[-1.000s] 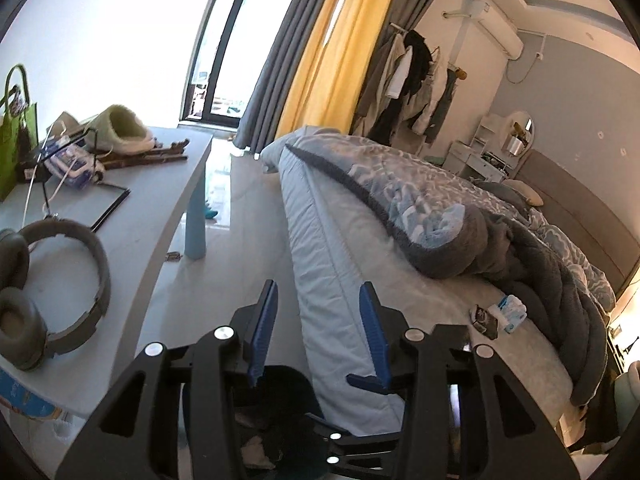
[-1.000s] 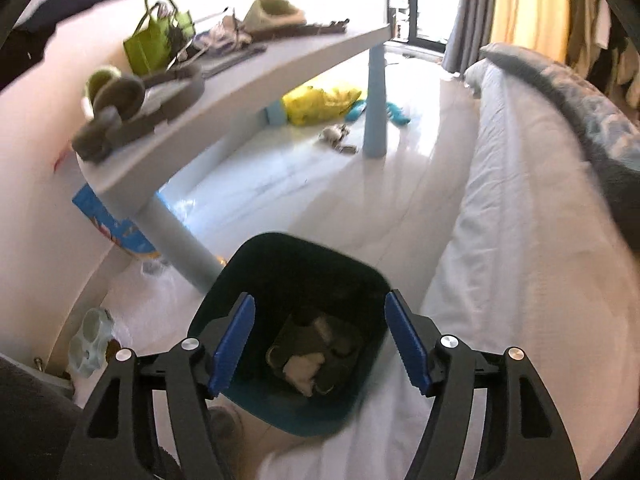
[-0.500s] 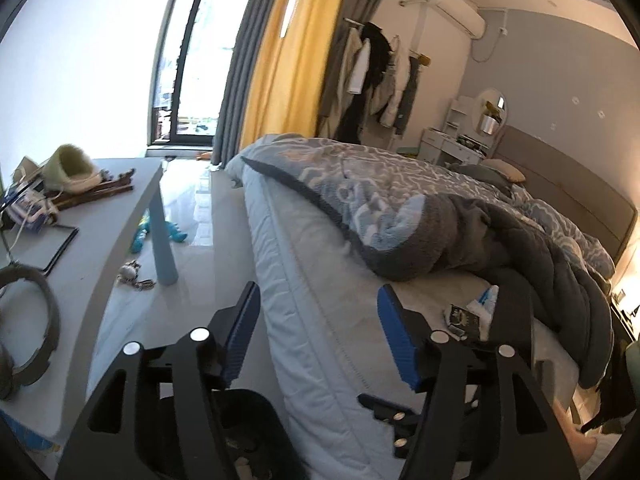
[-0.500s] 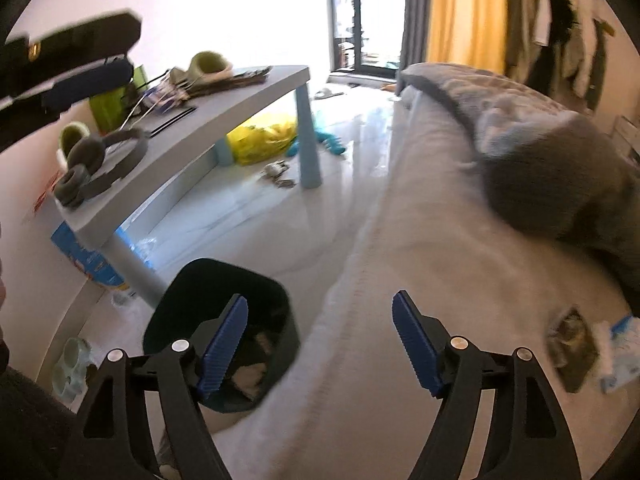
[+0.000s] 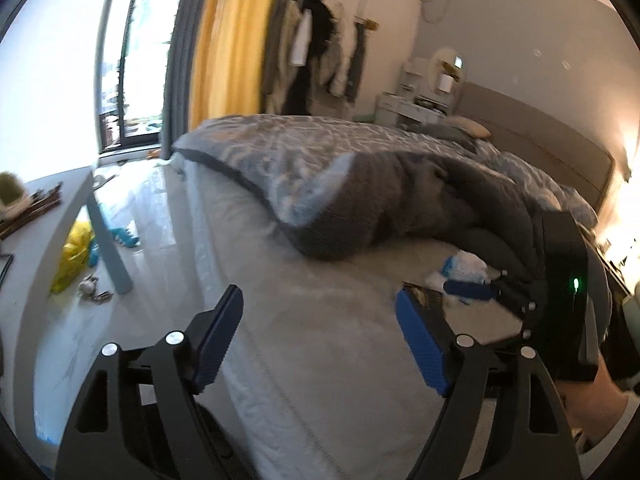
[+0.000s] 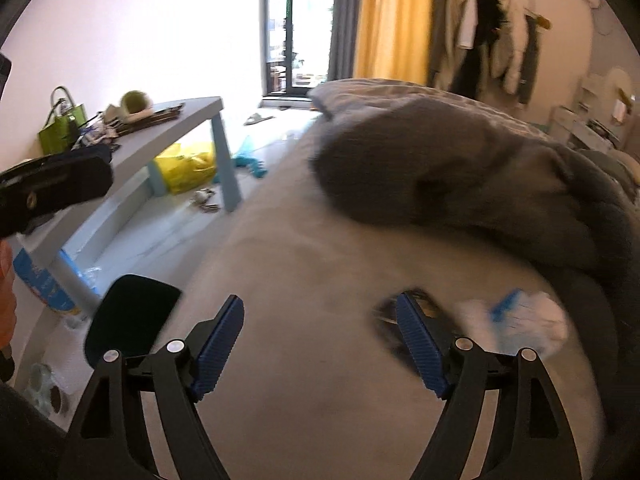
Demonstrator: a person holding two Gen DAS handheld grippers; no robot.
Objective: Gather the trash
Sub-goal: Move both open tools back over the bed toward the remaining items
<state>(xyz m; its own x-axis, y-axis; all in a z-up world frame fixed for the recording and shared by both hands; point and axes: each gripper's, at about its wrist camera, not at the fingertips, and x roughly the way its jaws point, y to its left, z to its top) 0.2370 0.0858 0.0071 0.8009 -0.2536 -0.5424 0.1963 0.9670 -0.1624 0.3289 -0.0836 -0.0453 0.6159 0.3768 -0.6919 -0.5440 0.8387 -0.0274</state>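
Note:
On the pale bed sheet (image 6: 300, 280) lie a dark wrapper (image 6: 422, 300) and a crumpled white and blue packet (image 6: 520, 324), just below the grey duvet. My right gripper (image 6: 320, 304) hovers over the sheet, open and empty, its right fingertip overlapping the dark wrapper in the picture. In the left wrist view the same packet (image 5: 466, 264) and wrapper (image 5: 424, 294) sit to the right. My left gripper (image 5: 318, 300) hangs above the bed edge with its jaws opening and nothing between them. The dark bin (image 6: 128, 316) stands on the floor beside the bed.
A grey duvet (image 6: 480, 180) is heaped across the bed. A grey desk (image 6: 172, 132) with a green bag (image 6: 64, 128) and clutter stands at left. A yellow bag (image 6: 184, 172) and keys (image 6: 204, 200) lie on the floor. A hand (image 5: 600, 396) holds the right tool.
Both views have swung from the bin and floor onto the bed. The left jaws have spread wider. The wrapper and packet now sit much closer to the right gripper.

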